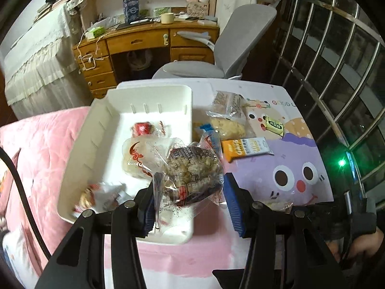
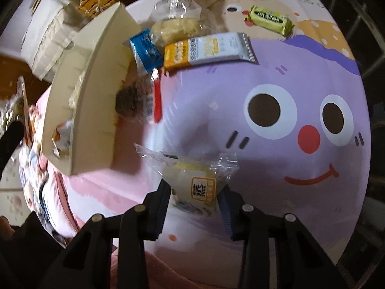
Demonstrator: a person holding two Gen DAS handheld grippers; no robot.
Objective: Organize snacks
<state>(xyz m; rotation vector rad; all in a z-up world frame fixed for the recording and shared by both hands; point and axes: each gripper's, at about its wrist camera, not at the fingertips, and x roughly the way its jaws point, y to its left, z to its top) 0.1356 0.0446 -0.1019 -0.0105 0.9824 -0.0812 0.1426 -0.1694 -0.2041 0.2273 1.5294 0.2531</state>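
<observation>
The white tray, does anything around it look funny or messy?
Yes. A dark snack pack leans against the outside of the tray wall, not in it. More snacks lie loose on the cartoon mat, like the orange bar and the blue packet.

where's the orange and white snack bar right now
The orange and white snack bar lies on the cartoon mat, right of the white tray, beside the blue packet; neither gripper touches it.
</observation>
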